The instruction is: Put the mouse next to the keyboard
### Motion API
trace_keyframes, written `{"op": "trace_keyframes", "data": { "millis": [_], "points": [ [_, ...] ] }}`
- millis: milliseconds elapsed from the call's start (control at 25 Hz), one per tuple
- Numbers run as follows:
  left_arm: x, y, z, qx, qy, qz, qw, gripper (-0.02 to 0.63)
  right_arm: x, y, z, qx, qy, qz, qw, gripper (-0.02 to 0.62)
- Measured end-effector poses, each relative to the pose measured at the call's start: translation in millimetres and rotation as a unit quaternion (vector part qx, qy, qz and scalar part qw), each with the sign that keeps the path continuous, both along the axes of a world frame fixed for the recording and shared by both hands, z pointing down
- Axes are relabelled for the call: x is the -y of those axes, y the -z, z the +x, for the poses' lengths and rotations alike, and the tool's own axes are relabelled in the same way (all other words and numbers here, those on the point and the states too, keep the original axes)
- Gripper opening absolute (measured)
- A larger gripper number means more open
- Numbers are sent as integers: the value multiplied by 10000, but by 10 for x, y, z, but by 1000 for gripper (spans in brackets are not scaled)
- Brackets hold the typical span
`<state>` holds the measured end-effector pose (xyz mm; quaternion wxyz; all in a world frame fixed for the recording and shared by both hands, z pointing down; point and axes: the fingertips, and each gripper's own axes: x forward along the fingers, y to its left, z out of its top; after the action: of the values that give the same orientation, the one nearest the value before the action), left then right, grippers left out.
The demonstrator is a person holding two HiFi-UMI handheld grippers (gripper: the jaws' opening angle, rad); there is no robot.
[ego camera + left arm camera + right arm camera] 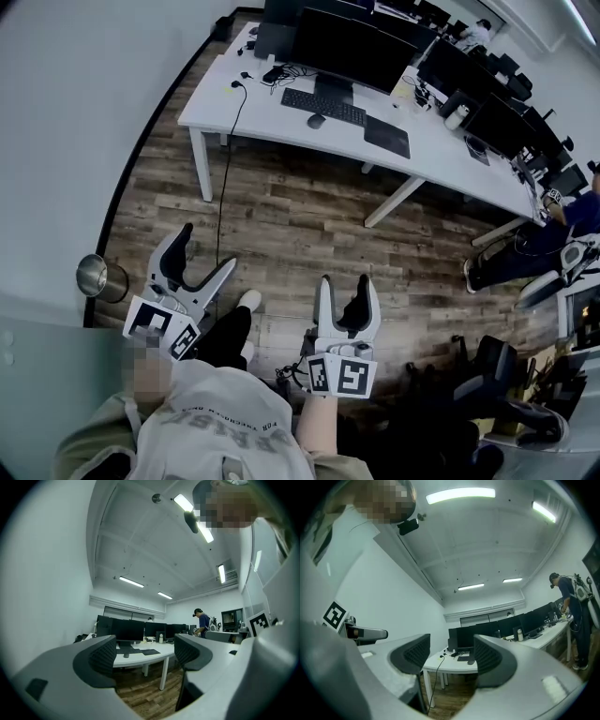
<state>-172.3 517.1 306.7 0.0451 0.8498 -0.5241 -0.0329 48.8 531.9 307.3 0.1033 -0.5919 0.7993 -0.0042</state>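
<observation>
Far ahead in the head view, a dark mouse lies on a white desk, just in front of a black keyboard under a wide monitor. A black mouse pad lies to the right of them. My left gripper and right gripper are held low over the wooden floor, well short of the desk, both open and empty. The left gripper view frames the mouse and keyboard between the open jaws of the left gripper. The right gripper looks toward the keyboard.
A metal bin stands by the left wall. A black cable hangs from the desk to the floor. More desks with monitors run off to the right, where a person sits. An office chair stands near my right.
</observation>
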Motion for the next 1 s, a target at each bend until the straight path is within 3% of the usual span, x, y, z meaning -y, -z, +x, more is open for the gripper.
{"op": "trace_keyframes", "data": {
  "millis": [400, 1000],
  "points": [
    [683, -278, 201, 128, -320, -403, 9986, 391, 539, -151, 118, -198, -215, -310, 9991, 278],
    [1836, -179, 43, 172, -434, -245, 9986, 402, 1600, 60, -79, -383, -343, -174, 9985, 278]
  ]
}}
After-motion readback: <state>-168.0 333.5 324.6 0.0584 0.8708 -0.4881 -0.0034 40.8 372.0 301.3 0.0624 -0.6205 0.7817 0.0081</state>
